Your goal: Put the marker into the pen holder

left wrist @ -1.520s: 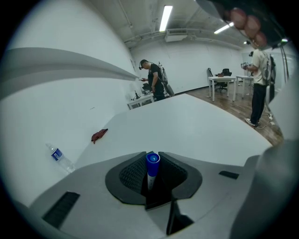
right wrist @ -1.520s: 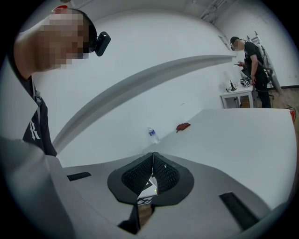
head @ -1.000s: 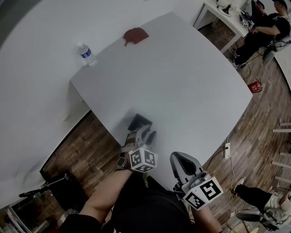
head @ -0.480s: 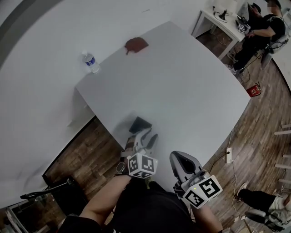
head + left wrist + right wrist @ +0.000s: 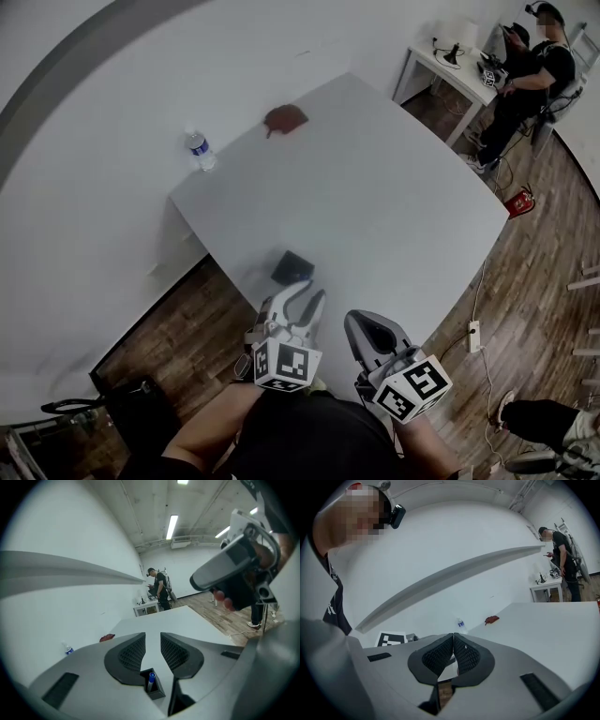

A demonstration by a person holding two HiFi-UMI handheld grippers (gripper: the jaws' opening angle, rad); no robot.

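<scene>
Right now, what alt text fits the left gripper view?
A blue marker stands in a small black pen holder on a white table, just beyond the left claw, whose jaws are closing with nothing between them. A water bottle stands at the table's far corner.

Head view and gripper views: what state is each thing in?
marker: standing in the holder, blue end up.
pen holder: upright, marker inside.
left gripper: fingers apart, closing, nothing between them.
right gripper: fingers shut, empty.
water bottle: upright.
</scene>
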